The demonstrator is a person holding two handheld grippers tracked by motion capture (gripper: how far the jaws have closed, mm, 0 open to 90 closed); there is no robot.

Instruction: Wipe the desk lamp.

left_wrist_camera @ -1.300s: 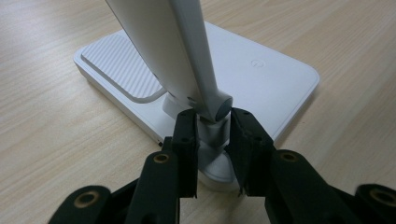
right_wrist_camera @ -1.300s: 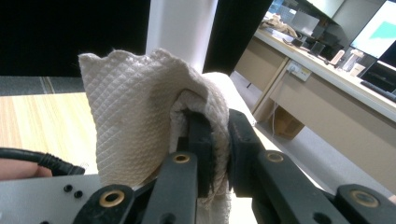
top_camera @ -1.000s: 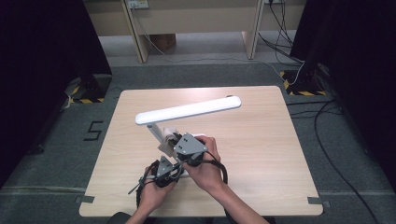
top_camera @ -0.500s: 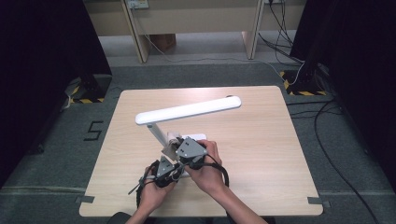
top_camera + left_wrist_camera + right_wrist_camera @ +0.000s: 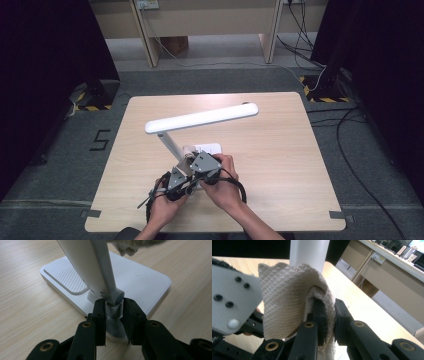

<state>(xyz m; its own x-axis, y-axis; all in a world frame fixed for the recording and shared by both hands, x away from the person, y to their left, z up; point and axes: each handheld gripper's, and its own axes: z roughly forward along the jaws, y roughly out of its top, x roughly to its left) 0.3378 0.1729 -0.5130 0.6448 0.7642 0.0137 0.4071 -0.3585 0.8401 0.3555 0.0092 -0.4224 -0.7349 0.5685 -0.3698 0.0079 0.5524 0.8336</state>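
Lamp (image 5: 200,120) stands near my edge of the table (image 5: 280,150), its white base (image 5: 140,277) flat on the wood and its long head stretched level above. My left claw (image 5: 113,312) is clamped on the short neck at the foot of the stem (image 5: 95,267), one jaw on each side. My right claw (image 5: 329,315) pinches a paper towel (image 5: 284,305), held just beside the stem, above the left claw.

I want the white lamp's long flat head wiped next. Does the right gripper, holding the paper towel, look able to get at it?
Probably yes: the right gripper holds the crumpled white paper towel beside the lamp's stem, and the head stands open above it.
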